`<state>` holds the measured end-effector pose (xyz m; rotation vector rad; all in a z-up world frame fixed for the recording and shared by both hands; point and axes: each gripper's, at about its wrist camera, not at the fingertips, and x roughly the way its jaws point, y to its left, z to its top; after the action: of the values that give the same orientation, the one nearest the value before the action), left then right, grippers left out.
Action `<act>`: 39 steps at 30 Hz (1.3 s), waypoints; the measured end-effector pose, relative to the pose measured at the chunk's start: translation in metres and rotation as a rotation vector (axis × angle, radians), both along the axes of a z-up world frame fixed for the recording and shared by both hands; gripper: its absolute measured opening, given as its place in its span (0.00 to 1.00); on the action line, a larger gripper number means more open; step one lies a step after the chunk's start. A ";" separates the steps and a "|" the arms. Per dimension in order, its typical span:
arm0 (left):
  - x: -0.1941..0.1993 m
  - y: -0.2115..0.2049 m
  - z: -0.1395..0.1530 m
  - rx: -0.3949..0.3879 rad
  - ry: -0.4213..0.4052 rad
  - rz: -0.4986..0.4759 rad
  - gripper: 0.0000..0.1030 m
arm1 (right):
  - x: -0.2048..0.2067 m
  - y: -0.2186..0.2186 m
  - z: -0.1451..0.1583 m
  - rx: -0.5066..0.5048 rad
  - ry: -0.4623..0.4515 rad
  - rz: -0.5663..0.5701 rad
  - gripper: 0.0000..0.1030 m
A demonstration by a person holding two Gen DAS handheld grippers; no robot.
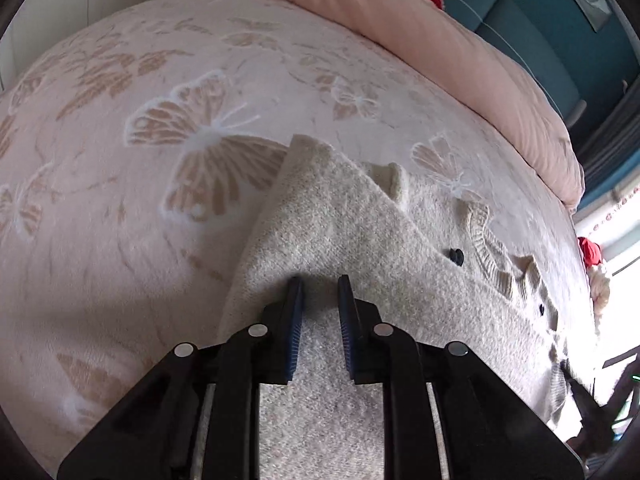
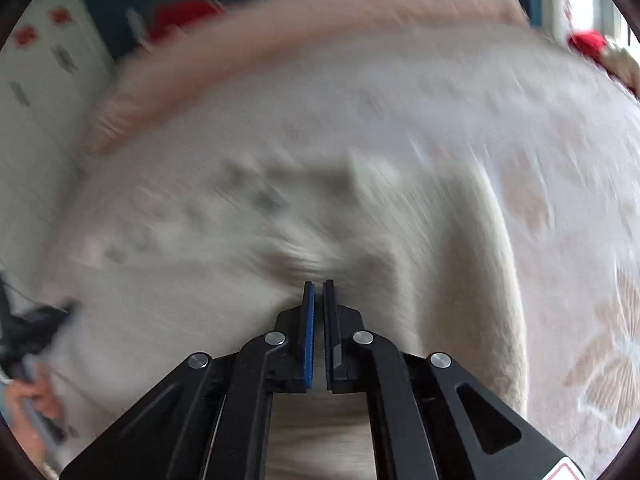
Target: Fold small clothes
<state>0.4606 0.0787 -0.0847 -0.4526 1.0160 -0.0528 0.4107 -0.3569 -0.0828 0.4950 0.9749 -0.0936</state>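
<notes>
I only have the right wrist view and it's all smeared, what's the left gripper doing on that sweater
Observer: The left gripper has its jaws slightly apart, with the beige knit sweater bunched between the tips; a firm pinch can't be confirmed.
Operator: Is the sweater folded yet?
Observer: One side is lifted and turned over onto itself, a diagonal fold edge running toward the dark button.
Operator: What's under it?
Observer: A pale blanket with a big butterfly pattern, and a pink duvet bunched along the far edge.
</notes>
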 end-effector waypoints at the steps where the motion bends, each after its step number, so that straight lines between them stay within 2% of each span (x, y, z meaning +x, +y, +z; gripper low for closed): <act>1: -0.004 0.001 0.001 0.001 -0.001 0.002 0.17 | -0.009 -0.005 0.010 0.023 -0.013 -0.049 0.00; 3: -0.013 0.001 0.011 -0.007 -0.005 0.002 0.16 | -0.032 -0.008 0.032 0.071 -0.079 -0.070 0.09; 4: -0.022 0.003 0.018 -0.021 -0.010 -0.009 0.17 | -0.049 -0.008 0.042 0.071 -0.106 -0.064 0.09; 6: -0.054 0.012 0.029 -0.043 -0.024 -0.037 0.23 | -0.090 -0.011 0.054 0.006 -0.101 -0.052 0.10; 8: -0.091 0.024 0.034 -0.048 -0.032 -0.046 0.36 | -0.142 -0.014 0.056 -0.042 -0.074 -0.037 0.26; 9: -0.113 0.032 0.035 -0.045 -0.026 -0.043 0.39 | -0.169 -0.015 0.055 -0.061 -0.046 -0.044 0.47; 10: -0.141 0.043 0.035 -0.047 -0.011 -0.043 0.44 | -0.193 -0.018 0.056 -0.077 -0.027 -0.054 0.60; 14: -0.245 0.082 0.028 -0.066 0.062 0.016 0.61 | -0.293 -0.019 0.043 -0.097 0.104 -0.039 0.62; 17: -0.305 0.092 0.025 -0.112 0.097 0.037 0.70 | -0.338 -0.013 0.031 0.006 0.155 -0.021 0.64; 19: -0.329 0.090 0.021 -0.131 0.118 0.039 0.77 | -0.357 -0.002 0.023 0.090 0.140 -0.015 0.66; 21: -0.348 0.085 0.015 -0.168 0.108 0.046 0.83 | -0.358 0.009 0.013 0.188 0.114 -0.006 0.72; 24: -0.355 0.066 0.016 -0.130 0.058 0.051 0.89 | -0.351 0.025 0.009 0.185 0.064 -0.016 0.82; 25: -0.351 0.060 0.015 -0.125 0.057 0.058 0.89 | -0.344 0.027 0.010 0.176 0.052 -0.022 0.82; 27: -0.344 0.049 0.016 -0.138 0.037 0.058 0.87 | -0.334 0.031 0.010 0.188 0.031 -0.038 0.80; 29: -0.333 0.039 0.012 -0.192 0.033 0.004 0.56 | -0.323 0.032 0.006 0.197 0.029 -0.052 0.68; 30: -0.327 0.035 0.009 -0.204 0.061 -0.015 0.55 | -0.317 0.033 0.005 0.203 0.032 -0.051 0.47; 31: -0.321 0.031 0.009 -0.191 0.076 -0.016 0.46 | -0.313 0.032 0.005 0.214 0.050 -0.058 0.11; 32: -0.318 0.028 0.010 -0.188 0.088 -0.020 0.18 | -0.314 0.029 0.003 0.235 0.061 -0.060 0.12; 34: -0.314 0.031 0.012 -0.229 0.136 -0.017 0.14 | -0.326 0.026 0.018 0.221 0.030 -0.069 0.11; 36: -0.323 0.040 0.026 -0.260 0.119 0.017 0.11 | -0.338 0.029 0.042 0.176 -0.003 -0.028 0.10; 39: -0.349 0.050 0.059 -0.215 0.072 0.011 0.06 | -0.362 0.034 0.070 0.105 -0.016 0.046 0.09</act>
<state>0.1120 0.1283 -0.0262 -0.6600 1.0833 -0.1382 0.0484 -0.3227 -0.0126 0.5691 0.9779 0.0029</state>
